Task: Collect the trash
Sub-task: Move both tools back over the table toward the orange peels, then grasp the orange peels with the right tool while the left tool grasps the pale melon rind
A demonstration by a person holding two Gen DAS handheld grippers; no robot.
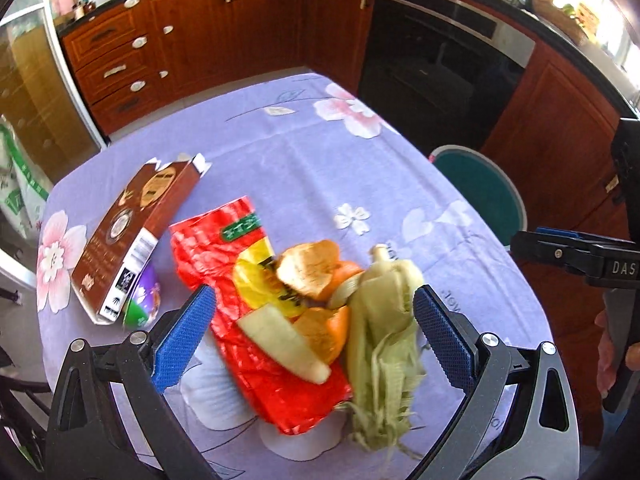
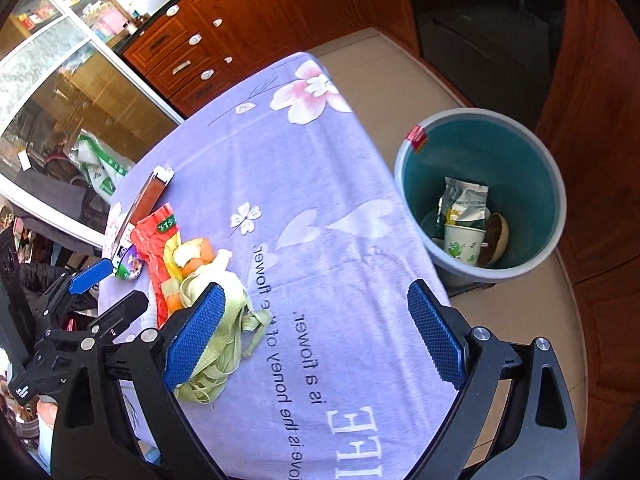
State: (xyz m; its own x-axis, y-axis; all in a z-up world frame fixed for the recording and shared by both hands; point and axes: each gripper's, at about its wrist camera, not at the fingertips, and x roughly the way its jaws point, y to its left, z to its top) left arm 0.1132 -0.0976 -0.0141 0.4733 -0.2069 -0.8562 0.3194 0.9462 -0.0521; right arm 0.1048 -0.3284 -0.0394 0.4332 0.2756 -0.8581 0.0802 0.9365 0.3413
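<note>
A heap of trash lies on the purple flowered tablecloth (image 1: 304,168): a red snack bag (image 1: 224,256), orange peels (image 1: 324,276), a pale melon rind (image 1: 284,344) and a green corn husk (image 1: 384,320). My left gripper (image 1: 308,336) hovers open above this heap, its blue pads on either side of it. A brown carton (image 1: 136,232) lies to the left, resting on a purple-green ball (image 1: 144,304). My right gripper (image 2: 316,336) is open over bare cloth, the corn husk (image 2: 224,320) by its left pad. The teal bin (image 2: 480,192) on the floor holds a foil packet, a paper cup and a brown round item.
The table's right edge drops to a beige floor where the bin stands. Brown wooden cabinets (image 1: 192,32) and a black oven (image 1: 440,60) line the far wall. A green-white bag (image 2: 100,164) sits beyond the table's left side. A hand (image 1: 608,352) holds the right gripper's handle.
</note>
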